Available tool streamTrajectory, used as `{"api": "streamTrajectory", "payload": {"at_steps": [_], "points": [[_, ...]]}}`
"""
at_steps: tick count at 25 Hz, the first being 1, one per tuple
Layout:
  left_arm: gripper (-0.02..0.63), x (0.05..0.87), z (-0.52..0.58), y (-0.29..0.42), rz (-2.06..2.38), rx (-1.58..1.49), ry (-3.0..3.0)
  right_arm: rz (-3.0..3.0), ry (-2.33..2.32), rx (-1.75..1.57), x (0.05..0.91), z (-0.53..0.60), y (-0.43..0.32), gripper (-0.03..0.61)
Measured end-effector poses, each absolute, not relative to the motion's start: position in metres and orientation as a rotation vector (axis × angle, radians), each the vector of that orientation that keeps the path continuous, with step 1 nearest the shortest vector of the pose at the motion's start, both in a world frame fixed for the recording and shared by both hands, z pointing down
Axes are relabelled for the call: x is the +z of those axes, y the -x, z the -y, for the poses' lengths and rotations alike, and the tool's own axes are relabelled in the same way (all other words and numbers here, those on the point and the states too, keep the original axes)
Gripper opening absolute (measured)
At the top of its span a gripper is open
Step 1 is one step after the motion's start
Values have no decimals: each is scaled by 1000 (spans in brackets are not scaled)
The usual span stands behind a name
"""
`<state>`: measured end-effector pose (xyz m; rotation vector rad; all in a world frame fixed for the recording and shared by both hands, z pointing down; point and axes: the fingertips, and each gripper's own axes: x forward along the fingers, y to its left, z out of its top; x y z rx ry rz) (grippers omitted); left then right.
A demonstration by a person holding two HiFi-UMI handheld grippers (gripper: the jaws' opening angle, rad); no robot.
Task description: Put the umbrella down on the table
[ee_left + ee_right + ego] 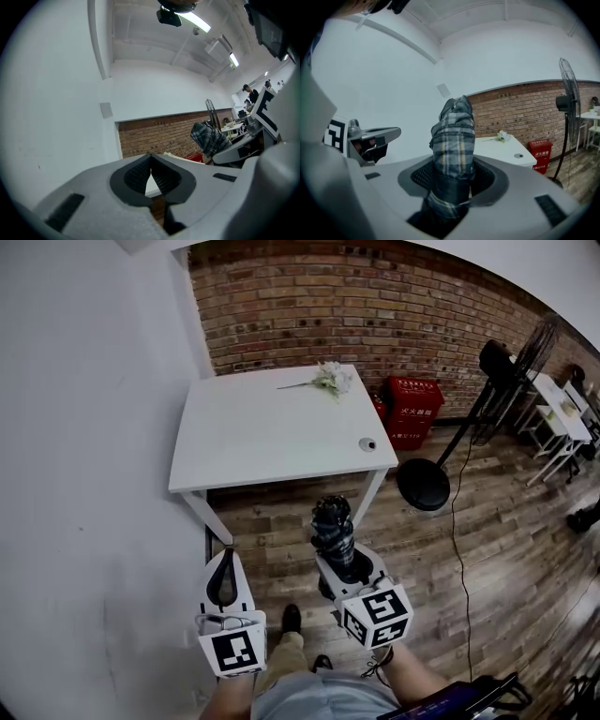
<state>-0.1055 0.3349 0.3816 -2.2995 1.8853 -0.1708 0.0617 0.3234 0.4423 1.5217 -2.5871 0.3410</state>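
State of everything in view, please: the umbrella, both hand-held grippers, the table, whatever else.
Umbrella: folded, upright, clamped, not yet on the table.
Right hand-held gripper: shut on the umbrella.
Left hand-held gripper: shut, empty.
Table: bare in the middle.
Flowers: lying at the table's far edge.
Fan: standing on the floor.

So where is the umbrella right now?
The plaid umbrella is held in the right gripper, low and right of centre in the head view, over the wooden floor just short of the white table.
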Motion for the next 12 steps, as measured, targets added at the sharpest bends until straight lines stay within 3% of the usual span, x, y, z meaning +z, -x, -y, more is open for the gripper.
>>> {"api": "streamTrajectory", "payload": {"at_steps": [12], "points": [[5,384,-206,151,-1871,-212,2337,2550,-1578,378,444,-198,-25,190]]}}
